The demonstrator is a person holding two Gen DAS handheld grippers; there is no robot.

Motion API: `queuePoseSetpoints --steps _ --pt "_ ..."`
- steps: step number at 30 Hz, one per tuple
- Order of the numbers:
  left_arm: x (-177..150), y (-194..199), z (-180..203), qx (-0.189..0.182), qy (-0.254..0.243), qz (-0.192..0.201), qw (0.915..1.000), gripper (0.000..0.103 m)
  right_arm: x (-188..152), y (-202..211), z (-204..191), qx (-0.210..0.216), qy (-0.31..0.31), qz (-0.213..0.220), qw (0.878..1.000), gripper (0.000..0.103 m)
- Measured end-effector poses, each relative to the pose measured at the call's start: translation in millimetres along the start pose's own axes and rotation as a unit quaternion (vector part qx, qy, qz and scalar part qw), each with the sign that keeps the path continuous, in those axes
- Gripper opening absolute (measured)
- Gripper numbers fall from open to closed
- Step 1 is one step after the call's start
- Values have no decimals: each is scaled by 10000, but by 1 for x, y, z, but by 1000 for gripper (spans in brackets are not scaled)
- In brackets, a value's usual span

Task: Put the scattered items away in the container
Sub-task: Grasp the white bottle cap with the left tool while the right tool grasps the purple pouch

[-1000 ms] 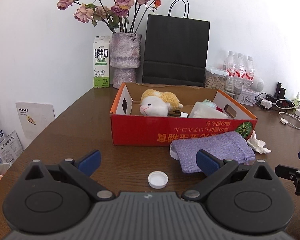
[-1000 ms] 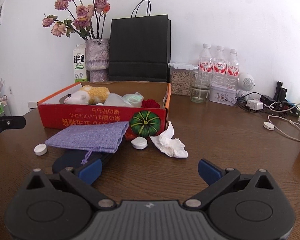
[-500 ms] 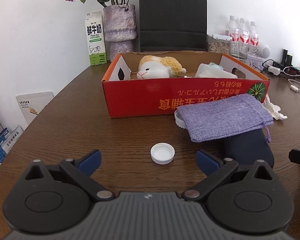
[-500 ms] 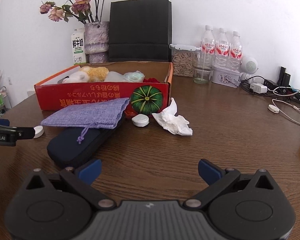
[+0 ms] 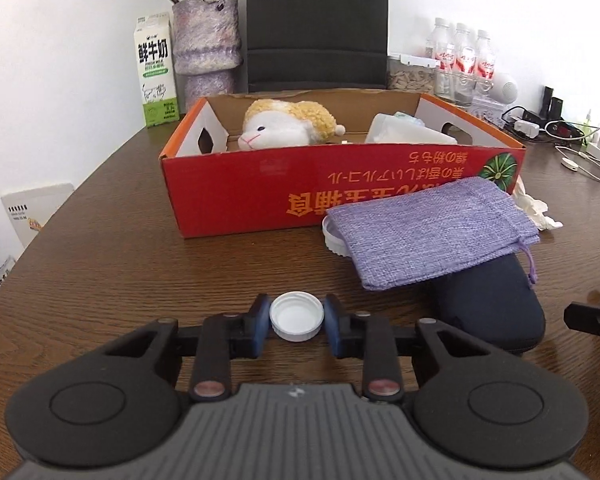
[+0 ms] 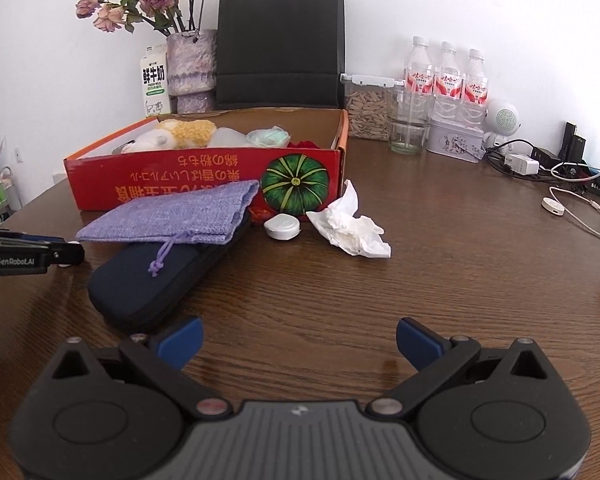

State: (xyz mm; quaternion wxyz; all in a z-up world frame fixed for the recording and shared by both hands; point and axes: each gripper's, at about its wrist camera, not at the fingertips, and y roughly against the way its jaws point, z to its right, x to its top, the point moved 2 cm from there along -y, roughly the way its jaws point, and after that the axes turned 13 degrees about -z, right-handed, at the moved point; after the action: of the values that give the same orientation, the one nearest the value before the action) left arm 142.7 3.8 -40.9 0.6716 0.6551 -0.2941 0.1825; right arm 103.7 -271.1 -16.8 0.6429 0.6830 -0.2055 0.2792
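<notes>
A: Bottle cap (image 5: 296, 317) sits on the table (image 5: 120, 264) before the red box (image 5: 236, 188); your left gripper (image 5: 296, 322) has just closed, pads touching its rim.

B: Your right gripper (image 6: 299, 338) gapes empty, free for the tissue (image 6: 350, 226).

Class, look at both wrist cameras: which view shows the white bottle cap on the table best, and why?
The left wrist view. There the white bottle cap sits large and central, open side up, between the jaws of the left gripper, which have just closed onto it. In the right wrist view that gripper hides nearly all of the cap at the left edge.
</notes>
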Motion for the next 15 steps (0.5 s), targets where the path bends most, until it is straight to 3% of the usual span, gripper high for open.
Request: queuePoseSetpoints --steps 15 --pt "-4 29 -12 -63 246 378 9990 29 11 11 -22 225 153 191 9994 103"
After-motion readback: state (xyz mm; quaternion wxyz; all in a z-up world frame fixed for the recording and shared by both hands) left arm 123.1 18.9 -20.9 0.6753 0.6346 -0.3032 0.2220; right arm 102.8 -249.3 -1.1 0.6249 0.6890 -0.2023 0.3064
